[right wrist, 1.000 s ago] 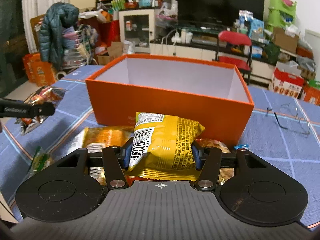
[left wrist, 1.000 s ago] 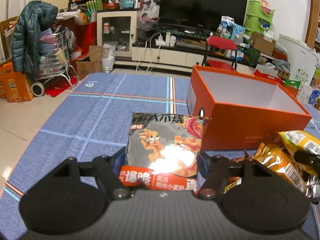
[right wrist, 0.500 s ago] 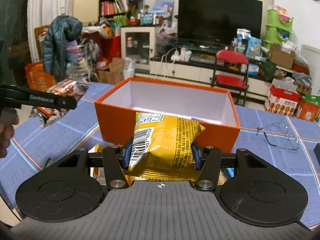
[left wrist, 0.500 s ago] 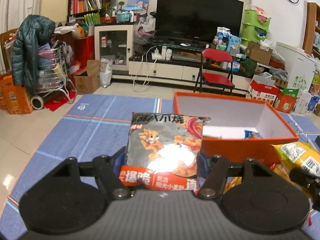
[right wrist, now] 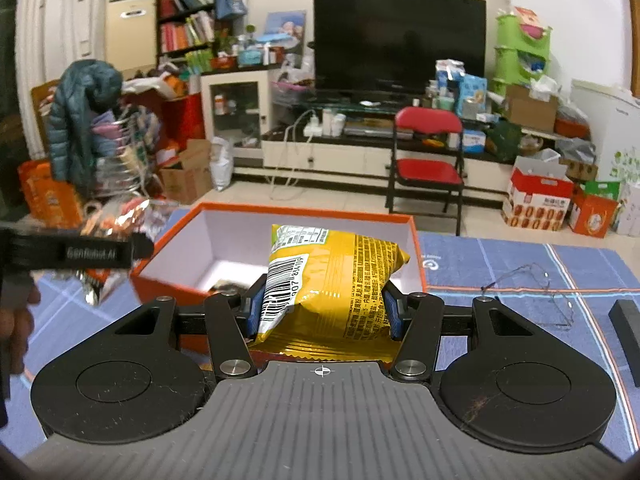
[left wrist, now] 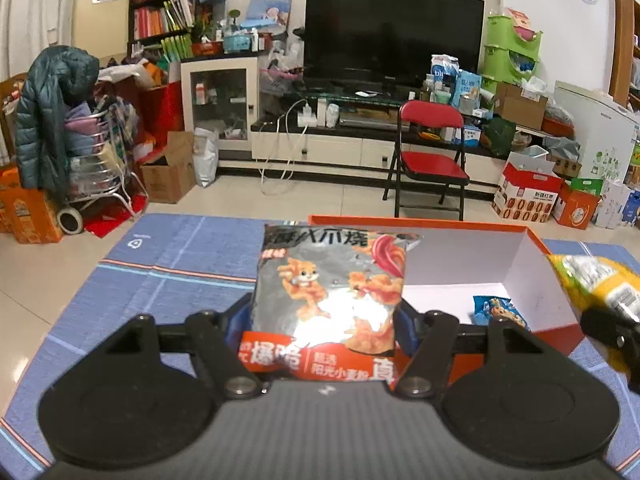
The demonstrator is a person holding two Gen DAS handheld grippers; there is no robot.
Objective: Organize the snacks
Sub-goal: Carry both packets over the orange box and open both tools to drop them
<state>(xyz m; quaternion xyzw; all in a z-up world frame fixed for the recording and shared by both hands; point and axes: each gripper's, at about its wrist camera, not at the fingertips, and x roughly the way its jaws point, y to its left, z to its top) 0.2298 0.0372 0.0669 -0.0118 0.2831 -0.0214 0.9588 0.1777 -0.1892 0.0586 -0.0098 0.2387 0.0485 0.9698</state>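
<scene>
The left gripper (left wrist: 324,316) is clamping a grey snack bag (left wrist: 330,280) just short of the orange box (left wrist: 558,330). The right gripper (right wrist: 320,310) is pinching a yellow bag (right wrist: 332,280) over the box's near wall, closer to dropping in.

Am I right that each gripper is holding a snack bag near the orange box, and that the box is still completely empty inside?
Not quite. Each gripper does hold a bag: the left gripper a grey and orange bag, the right gripper a yellow bag. But the orange box is not empty: the left wrist view shows a small blue packet on its floor.
</scene>
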